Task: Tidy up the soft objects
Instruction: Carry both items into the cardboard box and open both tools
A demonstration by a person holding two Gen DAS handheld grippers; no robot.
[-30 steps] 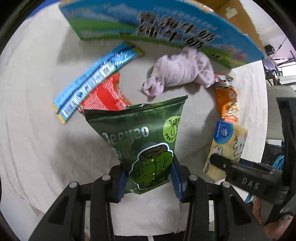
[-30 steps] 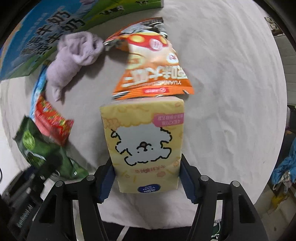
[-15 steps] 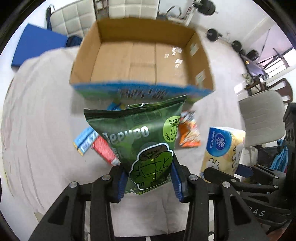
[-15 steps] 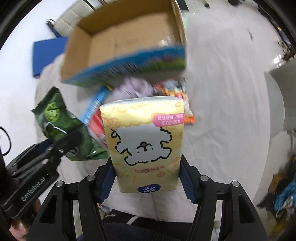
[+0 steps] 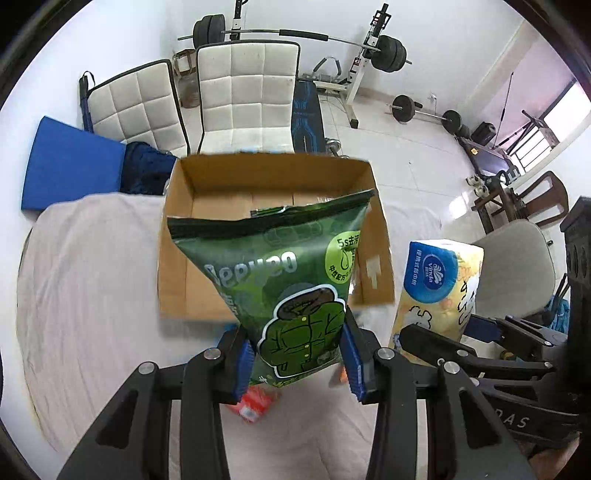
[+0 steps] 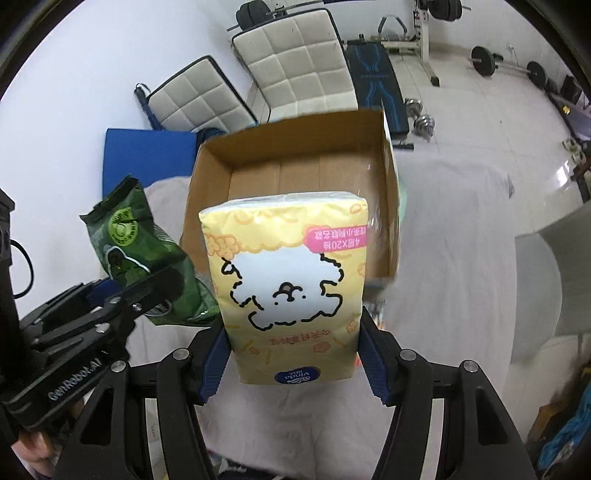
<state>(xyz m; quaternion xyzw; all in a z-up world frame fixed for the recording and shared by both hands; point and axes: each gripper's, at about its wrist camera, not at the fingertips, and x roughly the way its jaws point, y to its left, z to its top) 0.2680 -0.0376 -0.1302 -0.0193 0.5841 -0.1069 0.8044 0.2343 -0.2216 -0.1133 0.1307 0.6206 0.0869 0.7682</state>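
Left tongs [image 5: 297, 363] clamped on green pouch [image 5: 280, 280], right tongs [image 6: 291, 363] gripped yellow tissue pack [image 6: 291, 288], both raised before open cardboard box [image 6: 295, 147].

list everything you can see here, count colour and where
green pouch: 1, dark green, held up in front of the box
tissue pack: 1, yellow and white, held up in front of the box
cardboard box: 1, brown, open, on the sheet
sheet: 1, pale beige, under the box
red packet: 1, red, on the sheet below the pouch
chairs: 2, white padded, behind the box
blue mat: 1, far left
barbells: several, black, back wall
left hand-held gripper: 1, black, gripping the pouch
right hand-held gripper: 1, black, gripping the tissue pack
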